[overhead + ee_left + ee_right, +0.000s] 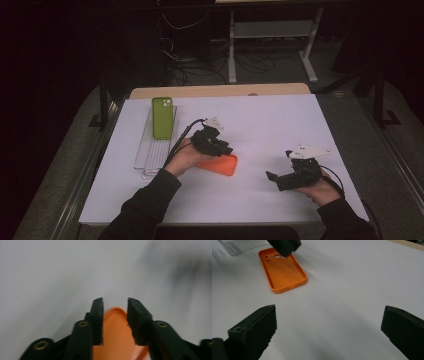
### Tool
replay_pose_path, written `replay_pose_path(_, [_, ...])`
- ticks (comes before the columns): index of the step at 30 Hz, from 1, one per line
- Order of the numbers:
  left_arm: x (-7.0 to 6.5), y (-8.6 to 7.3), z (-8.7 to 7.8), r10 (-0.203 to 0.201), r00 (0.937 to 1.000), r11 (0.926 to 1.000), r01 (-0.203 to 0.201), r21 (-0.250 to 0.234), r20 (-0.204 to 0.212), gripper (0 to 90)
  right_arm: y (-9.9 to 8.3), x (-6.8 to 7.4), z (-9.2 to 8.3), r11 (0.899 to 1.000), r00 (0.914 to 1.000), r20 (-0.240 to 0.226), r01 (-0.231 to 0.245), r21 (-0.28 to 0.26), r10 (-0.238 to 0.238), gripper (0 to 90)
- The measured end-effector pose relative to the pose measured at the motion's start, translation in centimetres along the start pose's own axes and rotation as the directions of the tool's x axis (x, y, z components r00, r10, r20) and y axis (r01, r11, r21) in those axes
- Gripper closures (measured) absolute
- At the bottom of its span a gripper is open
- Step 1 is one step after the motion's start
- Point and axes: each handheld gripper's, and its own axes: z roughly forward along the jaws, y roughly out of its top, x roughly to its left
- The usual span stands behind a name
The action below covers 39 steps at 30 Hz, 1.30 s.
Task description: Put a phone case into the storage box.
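An orange phone case (220, 164) lies flat, hollow side up, on the white table (260, 120), a little left of the middle. My left gripper (226, 149) hovers just over the case's camera-hole end, jaws apart. In the left gripper view the case (115, 340) shows through the gap between the fingers (98, 320), and no pad presses on it. My right gripper (270, 177) rests at the front right, pointing left toward the case (283, 271), open wide with nothing between its fingers (255, 327).
A green phone case (162, 117) stands upright on a clear ribbed rack (149, 156) at the table's left side. Bare white surface lies between the two grippers and along the back. Beyond the far edge are desk legs and cables on the floor.
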Motion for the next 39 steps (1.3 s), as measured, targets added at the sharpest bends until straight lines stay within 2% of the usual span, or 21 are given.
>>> replay_pose_path(5, [-0.9, -1.4, -2.7, -0.013, 0.9998, 0.9988, 0.013, -0.046, 0.014, 42.8, 0.1, 0.0, 0.0, 1.000, 1.0000, 0.000, 0.001, 0.002, -0.001, 0.0])
replay_pose_path(6, [-1.0, -1.8, -3.2, -0.004, 1.0000, 0.9991, 0.004, -0.043, 0.008, 38.6, 0.0, -0.1, 0.0, 1.000, 0.9999, 0.000, 0.013, -0.004, -0.013, 0.0])
replay_pose_path(7, [-1.0, -2.2, -3.7, 0.010, 0.9999, 0.9992, -0.010, -0.038, 0.006, 34.7, 0.1, 0.0, 0.0, 1.000, 1.0000, -0.002, 0.005, 0.001, -0.005, 0.0])
replay_pose_path(9, [-1.2, -3.1, -4.4, 0.007, 1.0000, 0.9988, -0.006, -0.048, 0.007, 28.5, 0.1, -0.1, 0.1, 1.000, 1.0000, -0.001, 0.008, 0.002, -0.008, 0.0])
replay_pose_path(14, [-2.0, -4.9, -5.5, -0.004, 0.9999, 0.9982, 0.004, -0.059, 0.012, 14.5, 0.2, -0.1, 0.2, 1.000, 0.9999, -0.014, 0.002, 0.012, -0.002, 0.0])
replay_pose_path(16, [-2.4, -5.5, -5.8, 0.004, 1.0000, 0.9982, -0.003, -0.060, 0.004, 11.7, 0.3, -0.1, 0.3, 1.000, 0.9998, -0.019, 0.005, 0.014, -0.005, 0.0])
replay_pose_path(18, [-2.7, -6.0, -5.9, 0.027, 0.9996, 0.9983, -0.027, -0.051, -0.007, 5.3, 0.4, -0.1, 0.3, 1.000, 0.9996, -0.029, 0.006, 0.020, -0.006, 0.0])
replay_pose_path(20, [-3.1, -6.3, -5.9, 0.045, 0.9988, 0.9985, -0.045, -0.031, -0.020, 0.1, 0.5, -0.1, 0.4, 1.000, 0.9993, -0.037, 0.010, 0.023, -0.009, 0.0])
replay_pose_path(25, [-3.3, -6.5, -5.5, 0.055, 0.9976, 0.9980, -0.056, -0.028, -0.042, 0.0, 1.0, -0.1, 1.0, 0.999, 0.9988, -0.048, 0.011, 0.036, -0.010, 0.0])
replay_pose_path(26, [-3.3, -6.5, -5.4, 0.051, 0.9980, 0.9982, -0.052, -0.028, -0.037, 0.0, 1.1, -0.1, 1.2, 0.999, 0.9987, -0.048, 0.019, 0.038, -0.017, 0.0])
replay_pose_path(28, [-3.2, -6.5, -5.4, 0.071, 0.9970, 0.9971, -0.072, -0.025, -0.030, 0.0, 1.5, -0.1, 1.4, 0.999, 0.9984, -0.055, 0.012, 0.043, -0.010, 0.0])
replay_pose_path(30, [-3.3, -6.5, -5.3, 0.058, 0.9980, 0.9978, -0.058, -0.031, -0.024, 0.0, 1.9, 0.0, 1.6, 0.999, 0.9979, -0.065, 0.012, 0.046, -0.009, 0.0])
replay_pose_path(33, [-3.4, -6.3, -5.3, 0.072, 0.9971, 0.9970, -0.073, -0.026, -0.025, 0.0, 2.4, 0.1, 2.1, 0.997, 0.9962, -0.085, 0.025, 0.067, -0.019, 0.0])
replay_pose_path(34, [-3.4, -6.3, -5.3, 0.064, 0.9976, 0.9973, -0.065, -0.033, -0.024, 0.0, 2.6, 0.1, 2.4, 0.997, 0.9952, -0.095, 0.033, 0.072, -0.026, 0.0])
replay_pose_path(39, [-3.5, -6.2, -5.3, 0.074, 0.9968, 0.9964, -0.076, -0.038, -0.028, 0.0, 3.8, 0.3, 3.3, 0.992, 0.9906, -0.130, 0.056, 0.112, -0.041, 0.0])
